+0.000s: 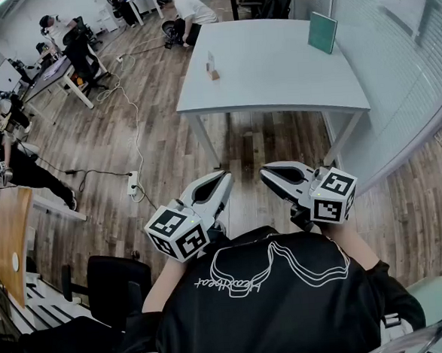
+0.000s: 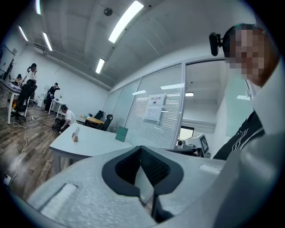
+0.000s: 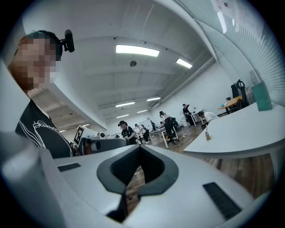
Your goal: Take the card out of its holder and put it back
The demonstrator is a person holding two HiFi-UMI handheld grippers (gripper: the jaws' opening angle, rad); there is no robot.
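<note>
Left gripper [image 1: 225,179]: jaws together, nothing between them, held low in front of the person's chest.
Right gripper [image 1: 266,173]: jaws together, empty, just beside the left, tips near each other.
Card [image 1: 210,59]: upright in its holder [image 1: 214,75] on the white table [image 1: 275,85], well apart from both grippers, beyond a stretch of wood floor [image 1: 163,100].
Green panel [image 1: 322,33]: stands near the table's far right corner.
</note>
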